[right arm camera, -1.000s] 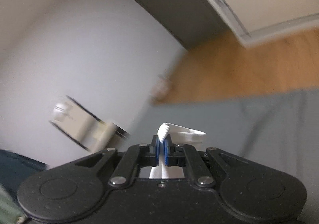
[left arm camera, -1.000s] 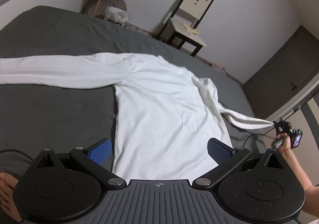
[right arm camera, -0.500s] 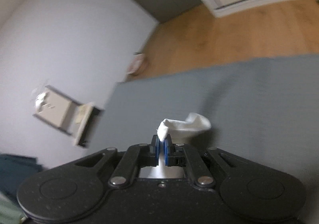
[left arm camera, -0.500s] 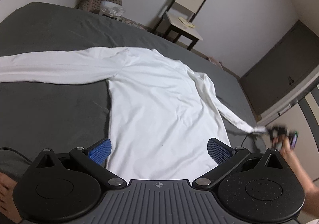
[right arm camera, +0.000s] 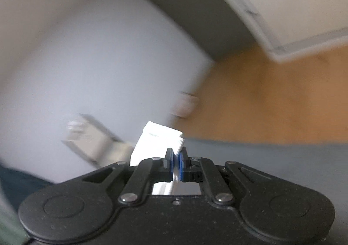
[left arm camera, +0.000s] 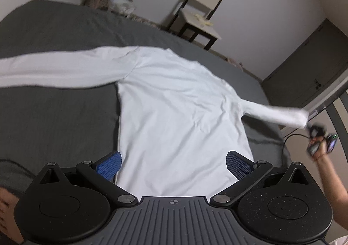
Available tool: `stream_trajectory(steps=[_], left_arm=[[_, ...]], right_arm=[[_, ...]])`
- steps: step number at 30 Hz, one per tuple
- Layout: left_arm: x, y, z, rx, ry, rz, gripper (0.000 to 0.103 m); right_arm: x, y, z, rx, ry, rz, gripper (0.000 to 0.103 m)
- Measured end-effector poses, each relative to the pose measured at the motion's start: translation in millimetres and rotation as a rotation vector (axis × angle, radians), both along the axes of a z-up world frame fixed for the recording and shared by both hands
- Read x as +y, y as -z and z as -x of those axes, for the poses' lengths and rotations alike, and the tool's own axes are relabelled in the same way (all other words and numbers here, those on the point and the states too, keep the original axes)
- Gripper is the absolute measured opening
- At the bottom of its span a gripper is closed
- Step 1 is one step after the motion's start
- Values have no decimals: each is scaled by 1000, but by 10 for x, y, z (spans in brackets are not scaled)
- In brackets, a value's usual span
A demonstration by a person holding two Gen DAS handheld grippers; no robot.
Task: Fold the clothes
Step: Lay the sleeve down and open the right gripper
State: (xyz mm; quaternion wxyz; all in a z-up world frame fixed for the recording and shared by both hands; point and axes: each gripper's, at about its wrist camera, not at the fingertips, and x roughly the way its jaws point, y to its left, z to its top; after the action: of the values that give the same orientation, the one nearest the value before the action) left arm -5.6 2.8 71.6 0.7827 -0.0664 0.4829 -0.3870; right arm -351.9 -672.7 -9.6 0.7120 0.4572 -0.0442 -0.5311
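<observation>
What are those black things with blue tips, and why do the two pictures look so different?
Those are tongs a person holds, one in each hand, each with a camera looking along its fingers. One picture comes from the left tongs: they are open and empty, above a white long-sleeved shirt spread flat on a dark grey bed. At that picture's right edge you see the person's hand carrying the right tongs. The other picture comes from those right tongs: their blue pads are squeezed shut on the white sleeve cuff, holding that sleeve stretched out sideways. It is blurry, so little else there is clear.
</observation>
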Motion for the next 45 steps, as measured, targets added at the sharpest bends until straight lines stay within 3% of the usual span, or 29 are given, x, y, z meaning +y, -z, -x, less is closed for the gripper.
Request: stream_trajectory(steps=[2,4,6,8,10,14,16,17,19,25,27,30,34,38,42,44,45], left_arm=[[4,23,-5,7,-3,-18,103],[-2,14,-5,1,-8,-24,103],[-16,-25,-11,-16,-9,-17,103],[-36,-73,-15,-35,-7,-6,103],[-53,-102,-24,-44,-6,2,103],[-97,-64,-27,-25,8,-18,103],[-120,-44,-9,-19,23,-33,103],[-129,-45,3,-19,31,-36,103],[-135,-55,16,-25,36,-37,103],[-123,-69,-13,-35,10,-35,103],[-136,-50,-5,-40,14,-53,103],[-164,-20,29,-53,40,-84,103],[-240,-19,137,-90,119,-135,103],[-304,-31,223,-105,198,-146,103],[-311,-70,244,-111,218,-133,103],[-301,-81,246,-112,216,-133,103],[-293,-88,246,-111,214,-134,103]], right_arm=[[-61,517,156,33,33,-147,6],[-38,916,261,-12,84,-267,6],[72,1096,357,-69,124,-308,5],[180,1082,349,-82,127,-250,5],[169,1024,312,-14,88,-205,5],[75,1127,355,25,-7,-281,9],[22,1091,346,40,-37,-273,22],[13,1073,335,53,-45,-267,34],[132,1022,260,119,-29,-248,41],[450,495,-71,126,-510,-301,42],[586,438,-552,167,-830,-375,43],[931,418,-1167,315,-1161,-420,42],[1474,527,-1594,511,-1408,-586,42],[1876,720,-1856,739,-1534,-722,40],[2069,853,-1856,831,-1531,-848,22],[2177,850,-1839,877,-1524,-861,9],[2229,841,-1837,903,-1525,-860,8]])
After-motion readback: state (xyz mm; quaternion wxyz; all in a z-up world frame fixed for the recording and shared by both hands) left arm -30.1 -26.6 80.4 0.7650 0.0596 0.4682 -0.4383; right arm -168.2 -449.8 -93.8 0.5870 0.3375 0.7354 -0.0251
